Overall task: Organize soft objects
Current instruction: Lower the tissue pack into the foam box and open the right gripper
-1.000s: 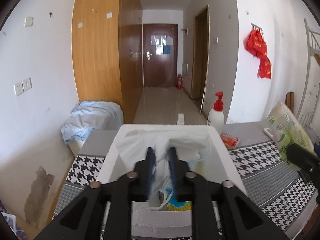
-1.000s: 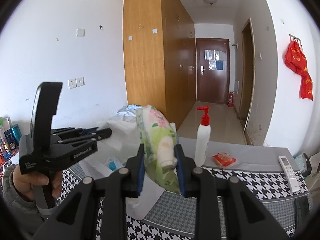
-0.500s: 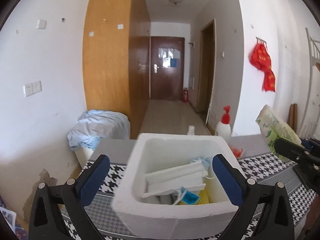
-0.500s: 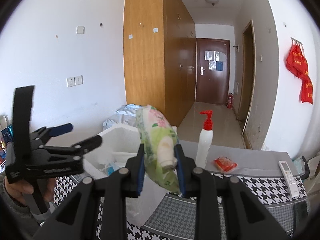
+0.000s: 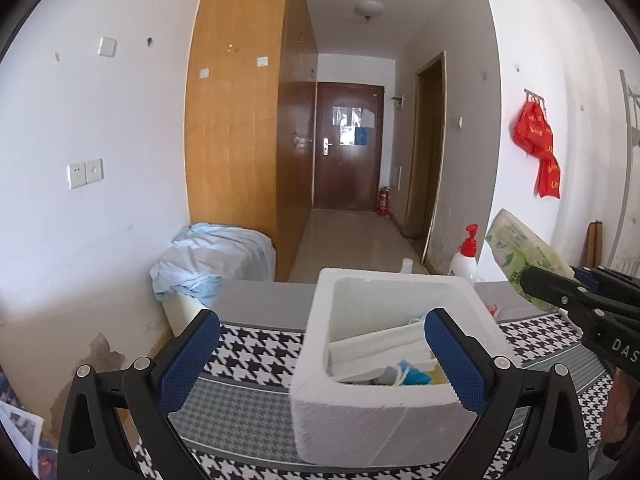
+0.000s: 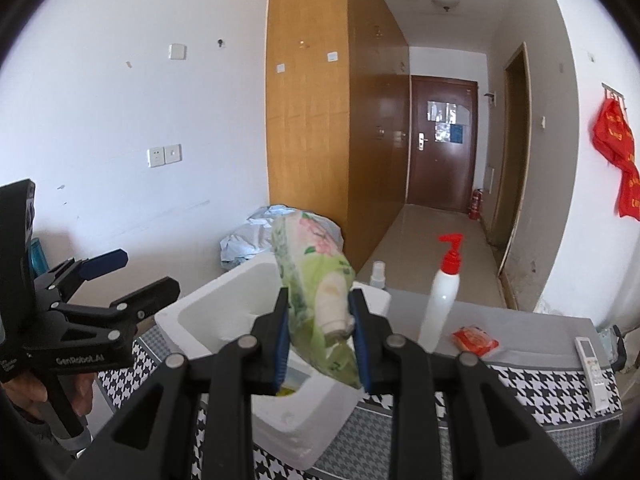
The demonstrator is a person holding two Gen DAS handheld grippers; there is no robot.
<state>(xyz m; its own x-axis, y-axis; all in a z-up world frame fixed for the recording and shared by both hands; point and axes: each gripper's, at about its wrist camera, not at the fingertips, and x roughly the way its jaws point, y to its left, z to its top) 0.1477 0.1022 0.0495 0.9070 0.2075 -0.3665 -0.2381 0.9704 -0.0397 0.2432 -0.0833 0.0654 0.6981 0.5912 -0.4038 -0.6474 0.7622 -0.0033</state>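
Observation:
A white foam box [image 5: 384,396] stands on the houndstooth table and holds white cloth and blue and yellow soft items [image 5: 404,374]. My left gripper [image 5: 324,356] is open and empty, low in front of the box's near left side. My right gripper [image 6: 320,338] is shut on a green floral tissue pack [image 6: 316,280], held above the foam box [image 6: 224,320]. The pack shows at the right in the left wrist view [image 5: 520,256]. The left gripper [image 6: 108,280] appears at the left of the right wrist view.
A white pump bottle with a red top [image 6: 442,300], a red packet [image 6: 476,338] and a white remote [image 6: 592,360] lie on the table right of the box. A small clear bottle [image 6: 378,274] stands behind it. A light blue cloth heap [image 5: 212,256] lies beyond the table.
My left gripper opened, let go of the white cloth in the box and pulled back to the left. My right gripper moved the tissue pack closer over the box.

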